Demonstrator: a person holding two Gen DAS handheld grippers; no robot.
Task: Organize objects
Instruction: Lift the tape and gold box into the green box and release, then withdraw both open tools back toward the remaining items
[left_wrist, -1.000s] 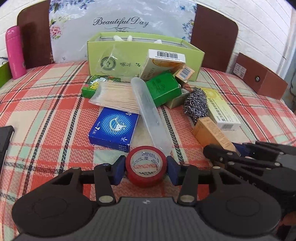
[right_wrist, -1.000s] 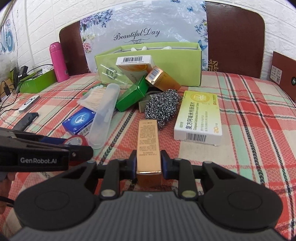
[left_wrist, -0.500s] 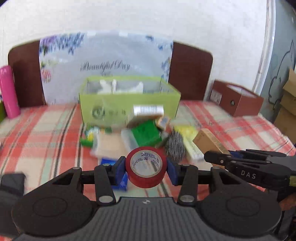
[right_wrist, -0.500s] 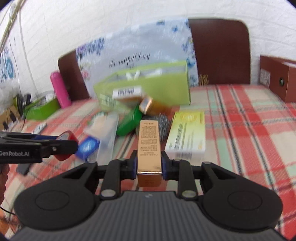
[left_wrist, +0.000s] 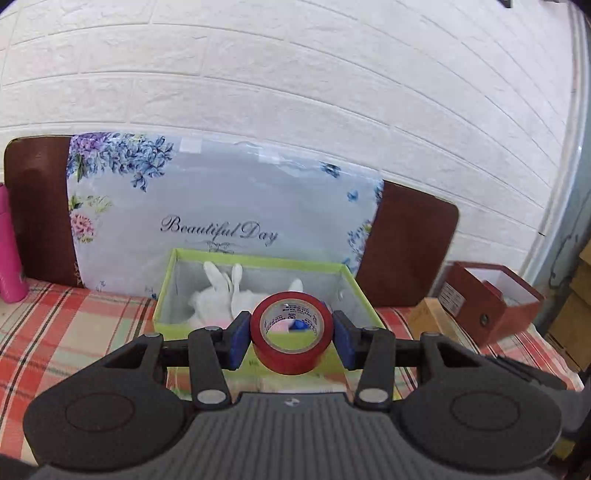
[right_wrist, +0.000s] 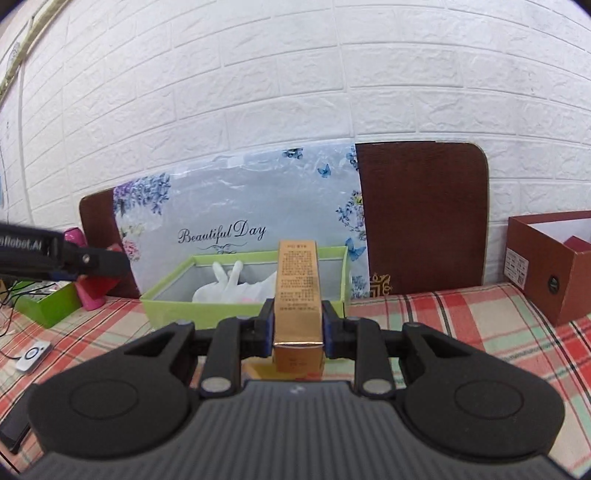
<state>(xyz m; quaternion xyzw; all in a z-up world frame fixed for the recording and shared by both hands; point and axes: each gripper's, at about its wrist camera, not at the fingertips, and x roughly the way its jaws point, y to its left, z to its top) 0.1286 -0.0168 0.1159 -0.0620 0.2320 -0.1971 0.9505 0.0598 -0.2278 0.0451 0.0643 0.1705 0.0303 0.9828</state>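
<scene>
1. Left gripper is clamping red tape roll, mid-air before green box at table's back edge.
2. Right gripper is clamping gold carton, approaching same box.
3. Neither's dropped in yet; white item's already inside.

Both views are taken from low above the checked tablecloth, close behind the fingers, and are faced toward the white brick wall. The green box is seen near and centred from the left wrist, slightly from above (its white contents can be looked into). From the right wrist the same green box is viewed from further right. The floral panel and brown box are shared.
</scene>
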